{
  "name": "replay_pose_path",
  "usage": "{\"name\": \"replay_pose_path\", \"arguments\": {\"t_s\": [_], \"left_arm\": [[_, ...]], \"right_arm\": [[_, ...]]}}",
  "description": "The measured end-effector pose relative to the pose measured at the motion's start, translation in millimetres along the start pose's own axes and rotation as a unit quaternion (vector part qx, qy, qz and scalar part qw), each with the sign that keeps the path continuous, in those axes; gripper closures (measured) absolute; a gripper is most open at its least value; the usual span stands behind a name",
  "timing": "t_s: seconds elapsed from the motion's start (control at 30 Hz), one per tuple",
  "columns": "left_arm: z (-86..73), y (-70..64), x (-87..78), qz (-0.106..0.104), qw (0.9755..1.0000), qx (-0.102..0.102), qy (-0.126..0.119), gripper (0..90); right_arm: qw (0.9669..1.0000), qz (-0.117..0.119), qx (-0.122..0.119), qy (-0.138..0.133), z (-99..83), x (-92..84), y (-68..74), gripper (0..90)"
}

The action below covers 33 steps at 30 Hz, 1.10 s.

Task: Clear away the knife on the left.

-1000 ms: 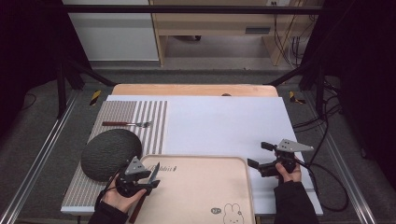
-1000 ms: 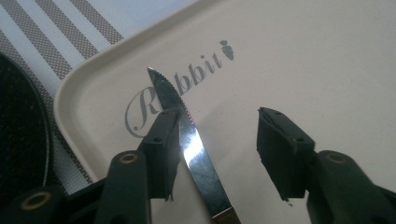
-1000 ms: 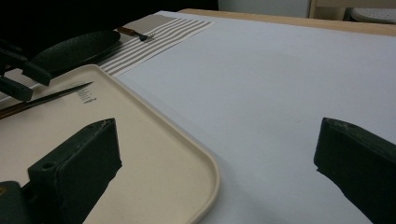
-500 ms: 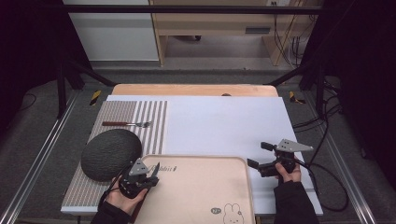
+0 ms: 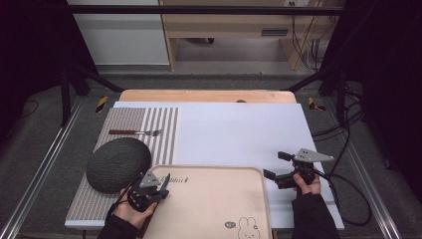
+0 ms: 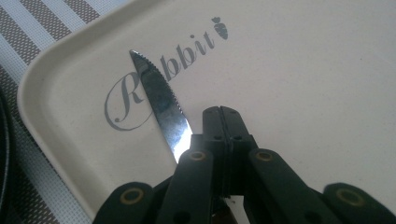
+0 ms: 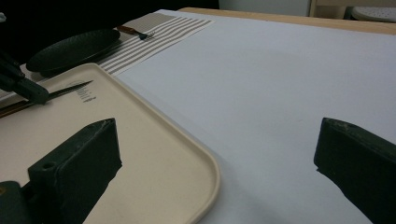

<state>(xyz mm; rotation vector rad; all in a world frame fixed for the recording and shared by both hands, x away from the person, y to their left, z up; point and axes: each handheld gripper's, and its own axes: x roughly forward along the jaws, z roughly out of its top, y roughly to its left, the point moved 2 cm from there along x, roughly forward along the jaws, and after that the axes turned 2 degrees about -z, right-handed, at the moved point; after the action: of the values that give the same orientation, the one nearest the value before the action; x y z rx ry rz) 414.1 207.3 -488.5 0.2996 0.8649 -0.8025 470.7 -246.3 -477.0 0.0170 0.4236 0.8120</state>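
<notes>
At left, left gripper (image 5: 163, 182) with jaws just closing, clamped on knife (image 6: 161, 105), blade over the far left corner of beige tray (image 5: 214, 204). At right, right gripper (image 5: 276, 165) wide open, holding nothing, just beside tray's right edge.

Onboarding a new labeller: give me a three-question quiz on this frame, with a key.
1. True or false: the left gripper is shut on the knife.
2. The fork lies on: A) the tray, B) the striped mat, C) the dark plate?
3. How do the right gripper jaws stand?

Key
1. True; the blade sticks out over the tray's "Rabbit" lettering.
2. B.
3. Wide open, nothing between them, beside the tray's right edge.
</notes>
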Motion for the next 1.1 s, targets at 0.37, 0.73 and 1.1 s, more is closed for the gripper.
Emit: {"name": "replay_pose_path", "arguments": {"t_s": [0.37, 0.73, 1.1], "left_arm": [[-3.3, 6.4, -3.8, 0.014, 0.9999, -0.004, 0.004, 89.7], [-7.1, 12.8, -8.3, 0.026, 0.9996, -0.010, 0.007, 89.7], [-9.6, 17.7, -11.7, 0.030, 0.9994, -0.017, 0.006, 89.6]], "right_arm": [[1.0000, 0.000, 0.000, 0.000, 0.0, -0.1, 0.0, 0.7], [1.0000, 0.000, 0.000, 0.000, 0.0, -0.2, 0.0, 0.7], [1.0000, 0.000, 0.000, 0.000, 0.0, -0.2, 0.0, 0.7]]}}
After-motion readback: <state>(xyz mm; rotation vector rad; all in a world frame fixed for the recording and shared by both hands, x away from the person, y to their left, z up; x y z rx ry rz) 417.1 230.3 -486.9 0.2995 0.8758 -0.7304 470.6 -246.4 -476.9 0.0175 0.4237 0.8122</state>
